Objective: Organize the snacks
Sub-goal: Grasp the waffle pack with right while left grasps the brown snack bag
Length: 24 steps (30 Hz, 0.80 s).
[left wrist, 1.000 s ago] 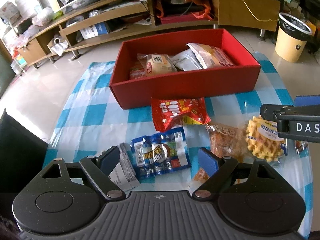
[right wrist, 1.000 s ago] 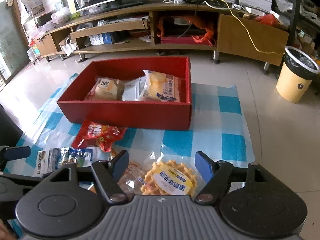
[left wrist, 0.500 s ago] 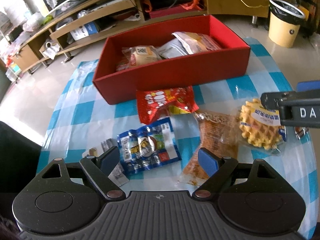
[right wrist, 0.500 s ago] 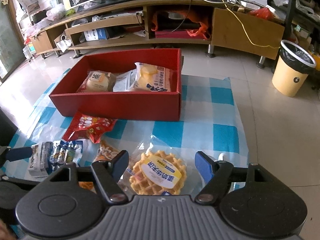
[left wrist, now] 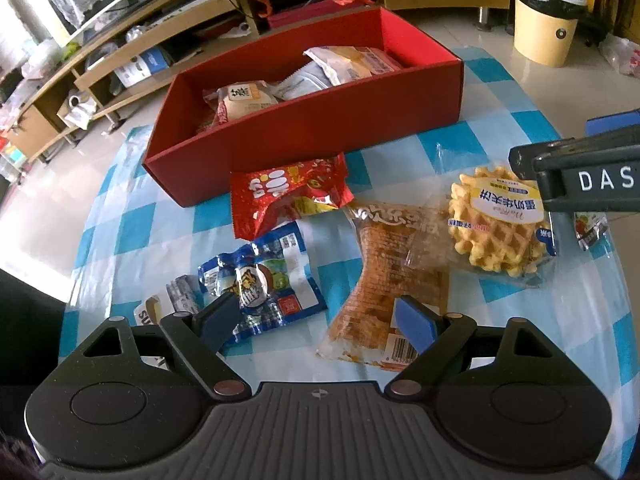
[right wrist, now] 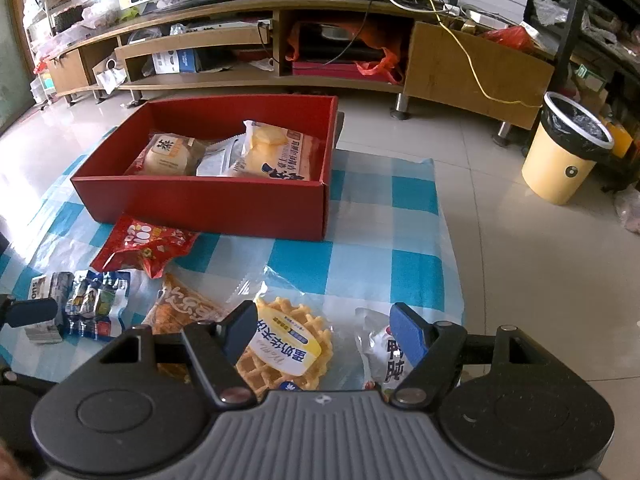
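Note:
A red box (left wrist: 320,128) (right wrist: 208,204) with several wrapped buns inside stands at the far side of a blue-checked cloth (left wrist: 472,148). In front of it lie a red packet (left wrist: 280,196), a blue packet (left wrist: 264,280), an orange-brown pastry bag (left wrist: 392,272) and a wrapped waffle (left wrist: 500,228) (right wrist: 288,344). My left gripper (left wrist: 320,320) hovers open over the blue packet and the pastry bag, holding nothing. My right gripper (right wrist: 324,330) is open just above the waffle, with a white packet (right wrist: 384,356) under its right finger.
A small grey-white packet (left wrist: 172,304) lies left of the blue one. Beyond the cloth is tiled floor, a long wooden TV stand (right wrist: 280,40) and a yellow waste bin (right wrist: 568,152) at the right. The cloth's right edge (right wrist: 448,216) is close to the waffle.
My left gripper has swung and sunk toward the snacks, so the blue packet and pastry bag look larger and the box tilts in view. The right gripper has barely shifted.

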Each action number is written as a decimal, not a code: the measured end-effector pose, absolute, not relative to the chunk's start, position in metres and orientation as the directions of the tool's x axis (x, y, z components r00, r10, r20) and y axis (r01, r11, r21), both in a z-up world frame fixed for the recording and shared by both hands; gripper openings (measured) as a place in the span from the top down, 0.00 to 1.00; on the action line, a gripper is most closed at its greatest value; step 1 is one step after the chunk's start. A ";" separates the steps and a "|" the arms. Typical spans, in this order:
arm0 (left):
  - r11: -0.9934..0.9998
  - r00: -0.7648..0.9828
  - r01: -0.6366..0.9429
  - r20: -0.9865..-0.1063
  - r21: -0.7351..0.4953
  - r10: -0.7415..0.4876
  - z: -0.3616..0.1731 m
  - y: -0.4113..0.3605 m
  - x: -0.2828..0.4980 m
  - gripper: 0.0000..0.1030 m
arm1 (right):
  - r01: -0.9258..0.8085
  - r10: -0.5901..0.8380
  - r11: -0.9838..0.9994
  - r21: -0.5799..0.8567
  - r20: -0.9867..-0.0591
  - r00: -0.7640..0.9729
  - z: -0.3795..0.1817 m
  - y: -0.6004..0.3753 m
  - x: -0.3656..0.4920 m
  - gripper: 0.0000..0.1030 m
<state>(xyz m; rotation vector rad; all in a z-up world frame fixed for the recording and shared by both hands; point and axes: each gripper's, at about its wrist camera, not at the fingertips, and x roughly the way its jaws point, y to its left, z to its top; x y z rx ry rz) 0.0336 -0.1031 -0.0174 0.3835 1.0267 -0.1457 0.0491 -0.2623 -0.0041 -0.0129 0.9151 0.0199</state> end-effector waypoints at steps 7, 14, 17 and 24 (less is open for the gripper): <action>0.924 0.505 0.301 -0.862 0.236 0.056 -0.020 -0.103 0.034 0.13 | -0.035 0.011 0.999 -0.013 -0.795 0.606 -0.005 -0.259 0.050 0.33; 0.948 0.464 0.275 -0.886 0.162 0.016 -0.018 -0.090 0.045 0.13 | -0.021 0.013 1.000 0.001 -0.798 0.602 -0.003 -0.267 0.053 0.33; 0.955 0.453 0.265 -0.892 0.134 -0.001 -0.016 -0.083 0.050 0.13 | 0.008 0.023 0.999 0.034 -0.798 0.602 -0.001 -0.278 0.055 0.32; 0.966 0.385 0.258 -0.919 0.012 -0.091 -0.019 -0.084 0.060 0.13 | 0.035 0.052 0.995 0.092 -0.797 0.602 0.003 -0.291 0.056 0.32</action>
